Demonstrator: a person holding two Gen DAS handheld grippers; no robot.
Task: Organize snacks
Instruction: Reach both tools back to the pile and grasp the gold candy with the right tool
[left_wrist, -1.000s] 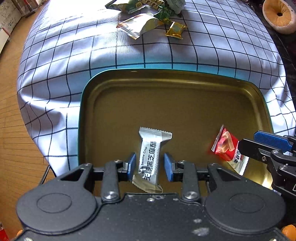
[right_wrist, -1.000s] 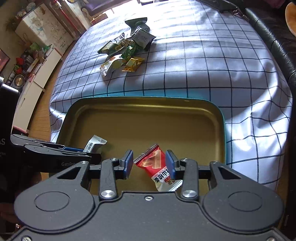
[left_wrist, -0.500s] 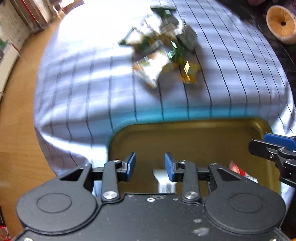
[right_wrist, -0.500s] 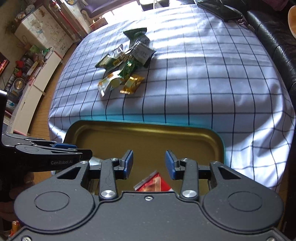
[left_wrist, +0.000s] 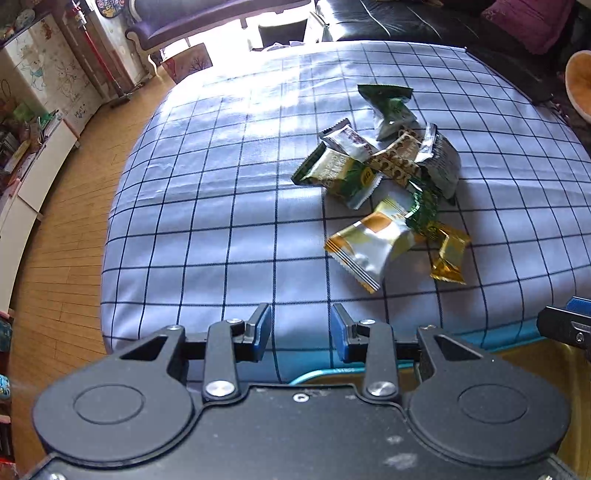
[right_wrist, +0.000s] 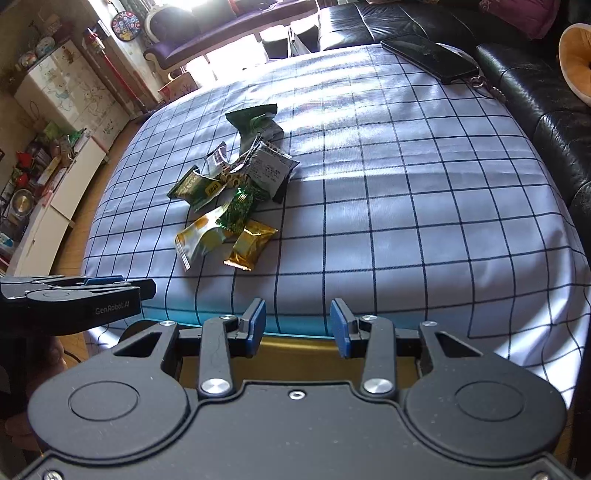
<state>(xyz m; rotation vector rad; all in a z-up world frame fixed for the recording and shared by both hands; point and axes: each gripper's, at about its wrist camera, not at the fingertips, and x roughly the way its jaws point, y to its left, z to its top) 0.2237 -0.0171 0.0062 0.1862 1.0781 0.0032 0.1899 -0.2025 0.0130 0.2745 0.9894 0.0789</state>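
Both claws hang above the near edge of the desk, each with its blue pads parted and nothing between them. The left claw (left_wrist: 300, 332) is over checked tablecloth (left_wrist: 207, 206); the right claw (right_wrist: 297, 325) is over the far rim of the gold tray (right_wrist: 295, 345). The snack pile (right_wrist: 236, 192) lies ahead on the cloth, well apart from both: up and right of the left claw, up and left of the right. Nearest are 2 packets, a silver-and-orange packet (left_wrist: 369, 245) with its long axis slanting across the left claw's line, and a gold packet (right_wrist: 251, 245) just beside it. Bare cloth surrounds the pile, leaving open approach; the desk's edges are distant from it.
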